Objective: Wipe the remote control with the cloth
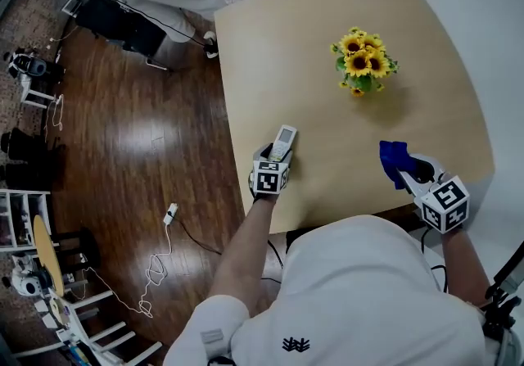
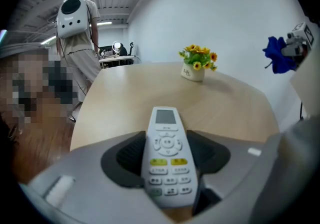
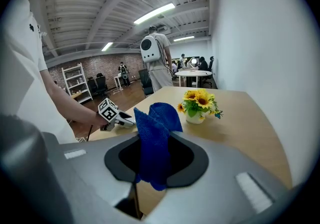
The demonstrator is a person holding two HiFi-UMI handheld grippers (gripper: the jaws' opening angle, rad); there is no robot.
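Okay, left gripper (image 1: 277, 158) is clamped on the remote (image 1: 284, 140) at its button end, near-left table (image 1: 270, 45) edge. Near right, right gripper (image 1: 412, 169) pinches the cloth (image 1: 393, 156). Remote looks rigid, light, slick, so grip its sides; cloth soft, floppy.

Floor of dark glossy wood planks (image 1: 139, 127), with a white cable and plug (image 1: 171, 212) trailing across it and white racks (image 1: 16, 221) and small stands crowded along the left edge of the head view. Pale wooden table (image 1: 327, 37) with rounded corners, a pot of sunflowers (image 1: 363, 65) standing toward its far right; plain white wall (image 2: 225, 12) runs close along one side. Ceiling grey and ribbed (image 3: 95, 15), lit by long fluorescent strips (image 3: 154, 13); far end shows a brick wall (image 3: 100, 66), a white open shelf unit (image 3: 75, 81) and a round white table (image 3: 192, 73).
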